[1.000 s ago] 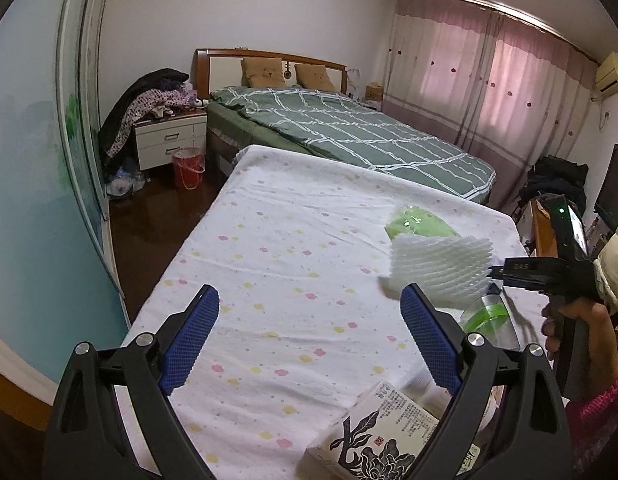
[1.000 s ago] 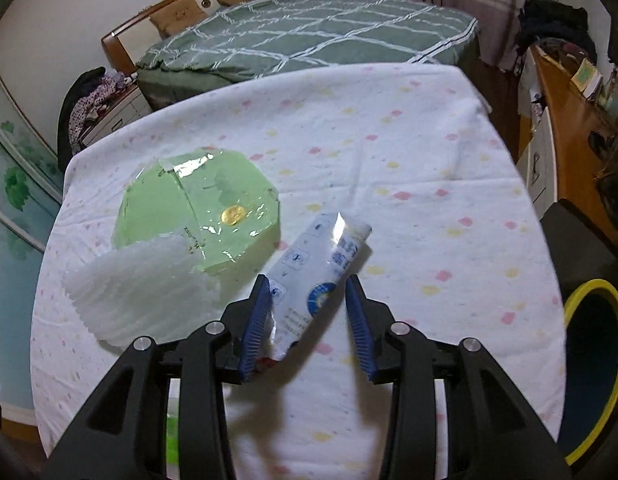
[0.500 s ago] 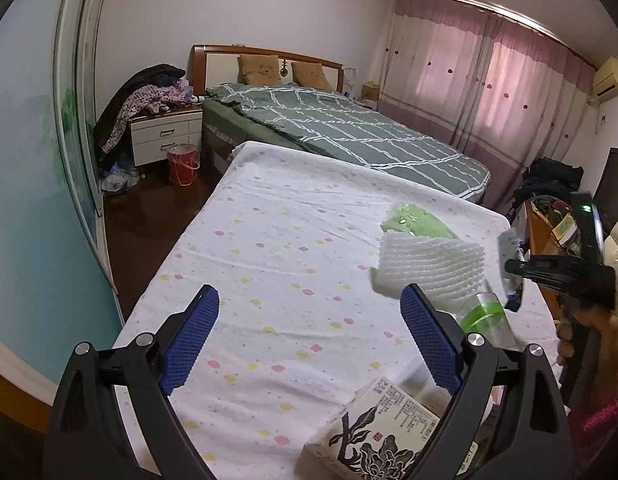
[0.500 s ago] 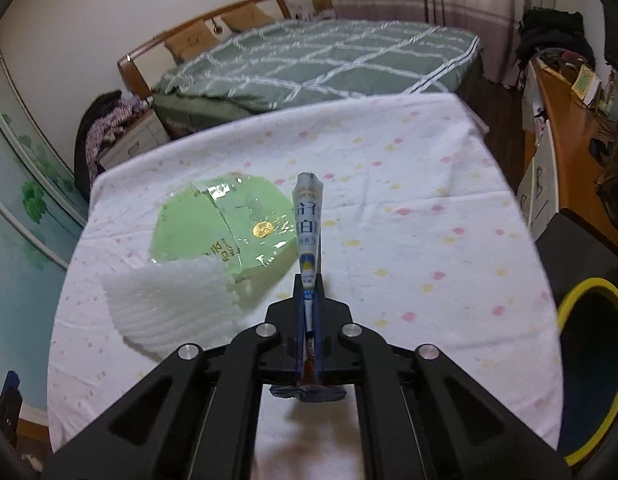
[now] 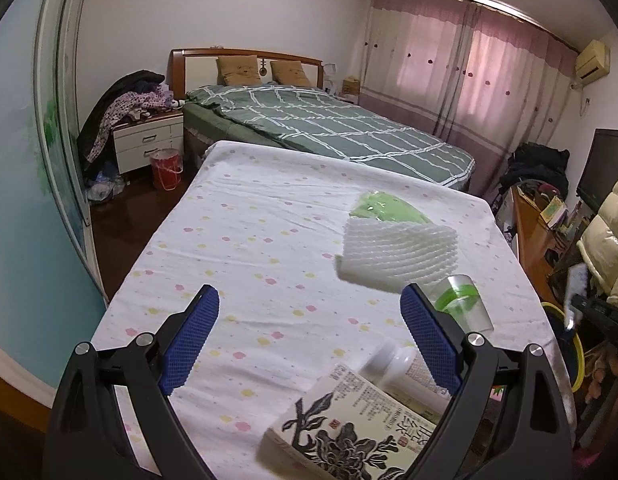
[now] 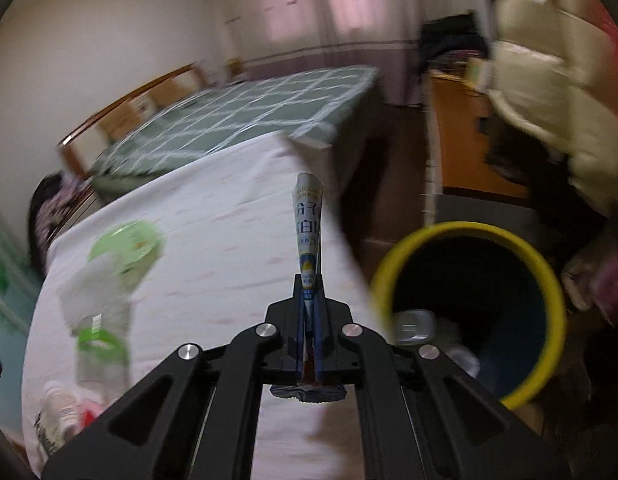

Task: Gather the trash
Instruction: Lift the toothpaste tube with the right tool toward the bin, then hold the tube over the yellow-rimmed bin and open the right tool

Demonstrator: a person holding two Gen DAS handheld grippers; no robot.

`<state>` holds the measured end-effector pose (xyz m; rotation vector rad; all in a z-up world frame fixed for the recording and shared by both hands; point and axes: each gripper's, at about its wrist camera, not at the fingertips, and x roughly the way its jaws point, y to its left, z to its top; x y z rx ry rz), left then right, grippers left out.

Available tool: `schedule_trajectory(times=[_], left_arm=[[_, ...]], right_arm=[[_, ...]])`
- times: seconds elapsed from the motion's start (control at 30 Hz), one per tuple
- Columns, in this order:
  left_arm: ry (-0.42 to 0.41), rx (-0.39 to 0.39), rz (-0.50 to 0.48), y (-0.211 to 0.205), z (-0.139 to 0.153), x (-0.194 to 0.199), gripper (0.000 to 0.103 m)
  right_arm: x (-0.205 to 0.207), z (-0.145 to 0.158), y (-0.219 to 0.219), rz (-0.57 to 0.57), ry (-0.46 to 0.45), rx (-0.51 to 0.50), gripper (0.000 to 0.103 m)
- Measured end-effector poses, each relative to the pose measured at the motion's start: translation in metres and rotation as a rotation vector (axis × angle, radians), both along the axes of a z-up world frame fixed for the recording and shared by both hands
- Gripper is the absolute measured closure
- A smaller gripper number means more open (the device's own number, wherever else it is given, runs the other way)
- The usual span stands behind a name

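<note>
My right gripper [image 6: 308,292] is shut on a flattened white and blue tube [image 6: 307,220] that sticks up between its pads, above the right edge of the white dotted sheet [image 6: 213,216]. A yellow-rimmed bin [image 6: 521,248] stands just to its right, with trash inside. My left gripper [image 5: 309,336] hangs open over the near part of the sheet [image 5: 249,240], nothing between its fingers. Ahead on the sheet lie a white foam net [image 5: 397,254], a green package [image 5: 385,208], a clear cup with a green band [image 5: 463,306], a white bottle [image 5: 397,368] and a book [image 5: 349,432].
A green checked bed [image 5: 329,128] lies beyond the sheet, with a nightstand [image 5: 147,142] and a red bucket [image 5: 167,168] on the left. A wooden desk [image 6: 465,144] and a person in a cream padded jacket [image 6: 549,72] are on the right. Dark floor runs along the left wall.
My right gripper closed on the tube, lifted it off the sheet and swung right to the yellow-rimmed bin. The left gripper drifted slightly and stays open.
</note>
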<state>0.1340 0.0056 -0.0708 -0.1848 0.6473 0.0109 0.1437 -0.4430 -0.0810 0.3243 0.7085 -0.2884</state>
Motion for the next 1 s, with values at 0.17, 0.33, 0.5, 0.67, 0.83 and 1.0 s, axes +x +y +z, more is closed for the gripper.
schedule_trajectory(times=[0.17, 0.33, 0.5, 0.67, 0.83, 1.0], left_arm=[[0.001, 0.019, -0.022, -0.015, 0.002, -0.001, 0.012], [0.003, 0.038, -0.044, -0.028, 0.003, -0.004, 0.012], [0.002, 0.048, -0.058, -0.035, 0.004, -0.005, 0.012], [0.008, 0.06, -0.072, -0.039, 0.002, -0.006, 0.012], [0.018, 0.064, -0.1, -0.043, 0.0, -0.008, 0.012], [0.036, 0.07, -0.186, -0.047, -0.005, -0.011, 0.012]], right_arm=[[-0.017, -0.013, -0.047, -0.166, 0.026, -0.016, 0.099], [-0.021, -0.028, -0.071, -0.244, 0.055, -0.001, 0.094], [-0.024, -0.034, -0.075, -0.263, 0.055, -0.004, 0.081], [-0.024, -0.036, -0.071, -0.262, 0.048, -0.008, 0.079], [-0.02, -0.04, -0.06, -0.236, 0.054, -0.006, 0.079], [-0.016, -0.041, -0.051, -0.206, 0.055, 0.001, 0.079]])
